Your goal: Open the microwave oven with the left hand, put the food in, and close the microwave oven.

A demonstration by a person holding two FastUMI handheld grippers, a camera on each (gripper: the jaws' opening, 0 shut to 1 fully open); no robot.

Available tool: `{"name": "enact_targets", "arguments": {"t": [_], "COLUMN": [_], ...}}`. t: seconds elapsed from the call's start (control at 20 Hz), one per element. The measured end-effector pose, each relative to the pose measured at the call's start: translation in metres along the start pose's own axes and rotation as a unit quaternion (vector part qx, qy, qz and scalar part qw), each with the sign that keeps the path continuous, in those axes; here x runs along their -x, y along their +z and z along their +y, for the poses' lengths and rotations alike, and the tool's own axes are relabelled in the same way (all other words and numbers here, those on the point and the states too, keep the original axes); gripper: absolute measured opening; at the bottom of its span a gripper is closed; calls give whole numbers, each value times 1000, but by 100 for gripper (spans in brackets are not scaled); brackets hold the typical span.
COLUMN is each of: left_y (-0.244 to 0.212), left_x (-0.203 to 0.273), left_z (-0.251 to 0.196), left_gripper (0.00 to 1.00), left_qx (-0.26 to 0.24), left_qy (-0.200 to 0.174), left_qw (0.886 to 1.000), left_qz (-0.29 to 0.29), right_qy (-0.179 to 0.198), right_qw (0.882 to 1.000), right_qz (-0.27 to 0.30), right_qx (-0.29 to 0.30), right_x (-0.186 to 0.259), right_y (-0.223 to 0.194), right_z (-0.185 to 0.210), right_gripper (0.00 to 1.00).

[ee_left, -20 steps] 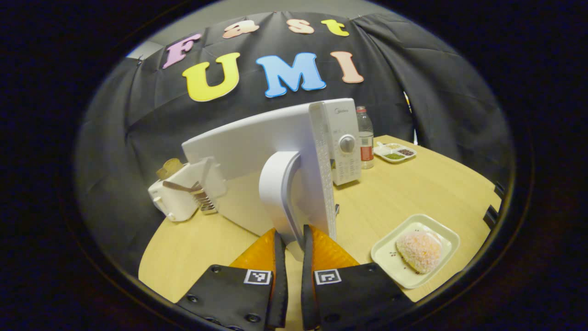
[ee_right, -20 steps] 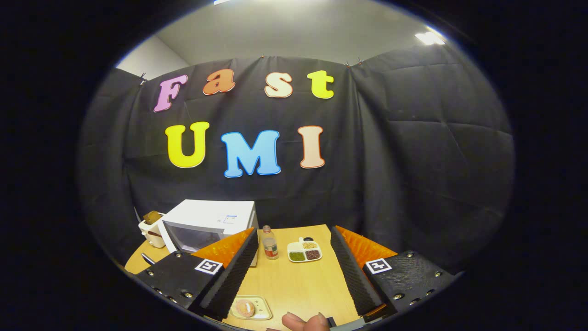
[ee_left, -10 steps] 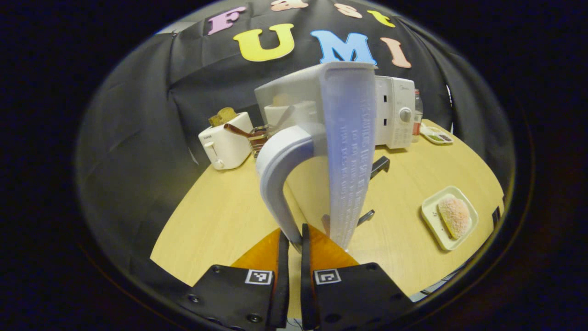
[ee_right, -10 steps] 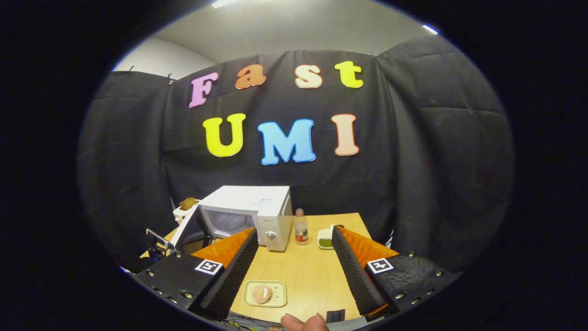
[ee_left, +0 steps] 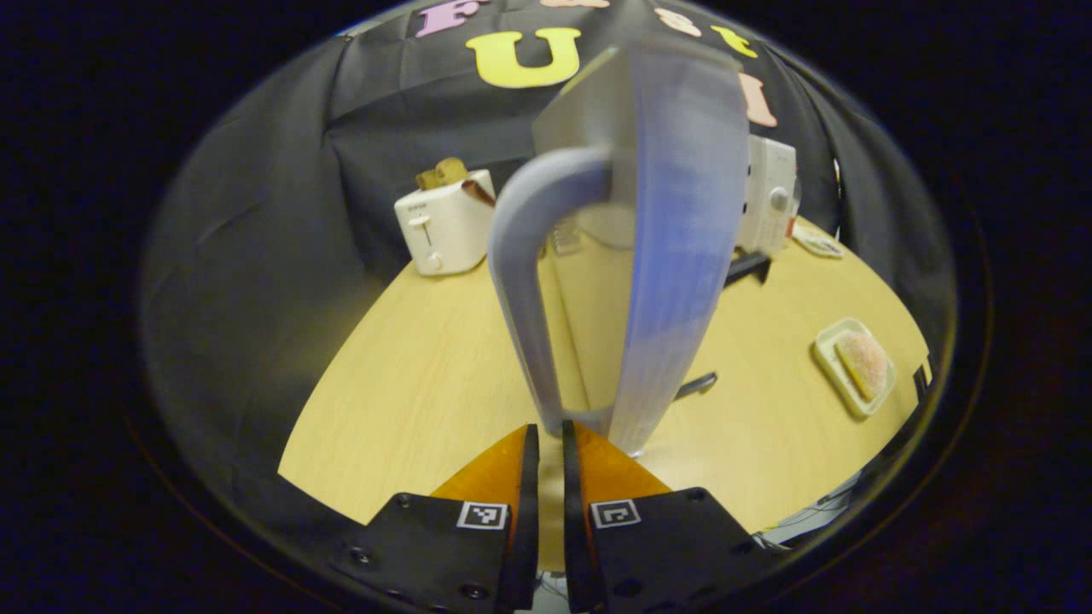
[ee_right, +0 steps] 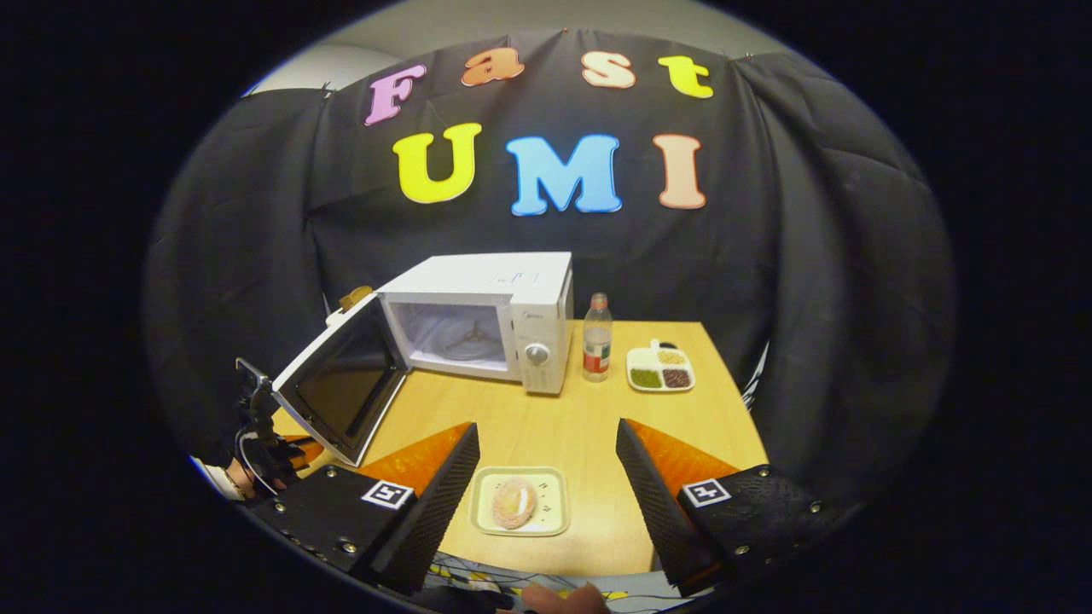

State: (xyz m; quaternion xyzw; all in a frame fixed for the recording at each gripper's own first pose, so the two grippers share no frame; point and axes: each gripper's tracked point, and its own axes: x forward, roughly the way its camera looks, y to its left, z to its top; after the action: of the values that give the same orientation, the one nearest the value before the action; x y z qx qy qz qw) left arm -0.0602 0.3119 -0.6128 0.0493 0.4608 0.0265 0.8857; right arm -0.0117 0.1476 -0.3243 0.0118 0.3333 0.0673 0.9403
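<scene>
- The left gripper [ee_left: 546, 448] sits at the bottom, its two fingers almost together, right by the bottom end of the door handle [ee_left: 518, 273]. I cannot tell if they press on it.
- The microwave door [ee_left: 674, 256] stands open, seen edge-on and blurry.
- The white microwave [ee_left: 768, 200] with its round knob is behind the door.
- A white toaster [ee_left: 445, 226] stands far back on the wooden table [ee_left: 409, 384].
- A small tray [ee_left: 840, 375] with food [ee_left: 863, 365] lies on the right.

Black cloth wall [ee_right: 819, 256]; pale wood table [ee_right: 546, 426]; ceiling [ee_right: 546, 21] probably grey.
</scene>
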Motion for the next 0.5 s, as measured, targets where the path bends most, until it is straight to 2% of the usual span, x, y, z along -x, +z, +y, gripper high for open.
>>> {"name": "enact_targets", "arguments": {"t": [0.1, 0.3, 0.35, 0.4, 0.5], "left_y": [2, 4, 5, 6, 20], "left_x": [5, 28, 37, 46, 69], "left_z": [0, 5, 7, 10, 22], "left_gripper": [19, 25, 29, 37, 37], "left_qx": [3, 38, 47, 55, 72], "left_qy": [-18, -40, -38, -34, -12], "left_qw": [999, 997, 996, 996, 993], "left_qz": [-30, -61, -65, -69, -94], "right_qy": [-16, -26, -23, -19, -26], "right_qw": [999, 993, 990, 987, 982], "right_qz": [37, 113, 136, 156, 183], "right_qx": [0, -4, -17, -25, -21], "right_x": [-23, -67, -75, -83, -98], "right_y": [-29, -79, -96, -112, -132], "right_z": [9, 24, 29, 33, 36], "right_gripper": [99, 99, 99, 99, 99]}}
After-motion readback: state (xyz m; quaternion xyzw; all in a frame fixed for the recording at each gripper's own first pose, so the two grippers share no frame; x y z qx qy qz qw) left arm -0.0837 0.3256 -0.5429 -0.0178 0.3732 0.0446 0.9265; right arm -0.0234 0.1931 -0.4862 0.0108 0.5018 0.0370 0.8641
